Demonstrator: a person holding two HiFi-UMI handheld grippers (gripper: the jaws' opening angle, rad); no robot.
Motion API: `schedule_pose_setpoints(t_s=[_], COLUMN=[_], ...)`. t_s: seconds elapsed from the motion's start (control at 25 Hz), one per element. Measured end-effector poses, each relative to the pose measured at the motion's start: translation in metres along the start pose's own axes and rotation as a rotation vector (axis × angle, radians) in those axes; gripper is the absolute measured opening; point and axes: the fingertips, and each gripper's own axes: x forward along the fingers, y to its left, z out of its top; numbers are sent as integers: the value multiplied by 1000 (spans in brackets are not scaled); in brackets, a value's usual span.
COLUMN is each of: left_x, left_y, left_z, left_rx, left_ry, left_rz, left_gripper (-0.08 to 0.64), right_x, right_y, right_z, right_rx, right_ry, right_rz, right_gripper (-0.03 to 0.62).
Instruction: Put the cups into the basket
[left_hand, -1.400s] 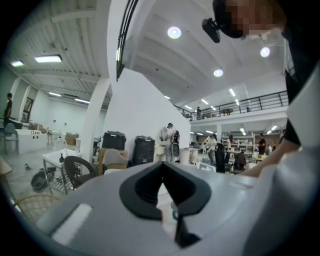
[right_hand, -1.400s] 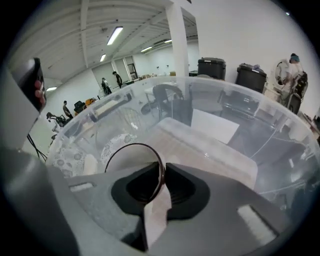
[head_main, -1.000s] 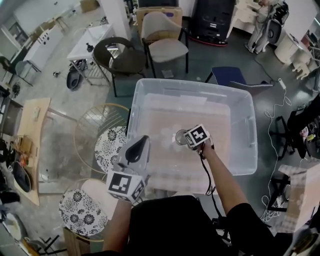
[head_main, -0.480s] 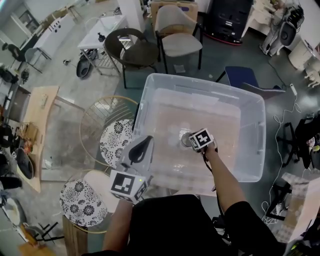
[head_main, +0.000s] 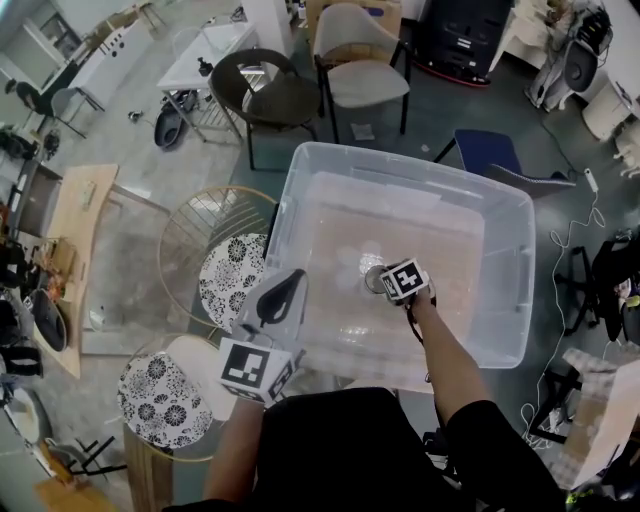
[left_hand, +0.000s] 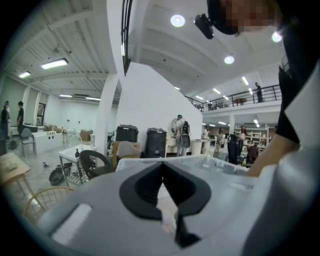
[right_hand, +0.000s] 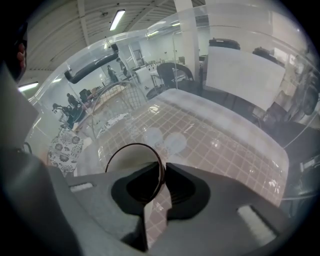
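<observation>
One glass cup (right_hand: 131, 159) is hanging by its rim in the pinching right gripper (head_main: 382, 282), now sinking deeper inside the clear plastic bin (head_main: 400, 166) — release looks close. Left gripper (head_main: 278, 298) is idling outside — closed, empty.

Right gripper (head_main: 386, 283), jaws clamped on the glass cup (head_main: 372, 279) wall, has sunk deeper into the clear plastic bin (head_main: 300, 190), nearer its floor.

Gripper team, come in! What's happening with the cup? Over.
Right hand-held gripper pinching cup rim, low inside basket. Left hand-held gripper shut, empty, outside. Nothing blocking.
</observation>
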Motion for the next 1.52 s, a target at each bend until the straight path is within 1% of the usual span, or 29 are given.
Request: schedule_pose_setpoints(t_s=[0.16,0.4,0.48,0.6,0.64,0.76,0.84,0.96,1.24,1.36,1.52], left_x=[1,3,4,4,4,3,2,0,4,8,13], left_y=[1,-1,-3,-6,-7,-9,-11,-15,-29,-37,-45], left_z=[0,1,3,5,5,7,8,9,11,13,14], left_rx=[0,3,8,12,13,16,18,15,5,7,5], left_ry=[1,1,-2,-6,-7,-15,-21,-22,-38,-48,-58], left_rz=[2,-7,-14,-20,-22,-22,-23,-34,-65,-79,-88], left_gripper=[6,6,6,6,6,6,6,6,6,6,6], right_x=[4,5,4,2,1,-6,-16,-41,-127,-159,-191], right_y=[-1,1,1,2,2,1,0,-3,8,14,22], right_z=[-6,-4,-3,0,1,6,14,30,81,89,88], right_rx=[-6,-20,-1,22,21,13,14,21,-24,-28,-27], right_ry=[18,9,3,-2,-2,-22,-59,-140,-386,-467,-557], right_rz=[-2,-6,2,21,26,29,26,11,-1,-10,-30], right_gripper=[51,58,61,153,173,173,173,173,170,153,107])
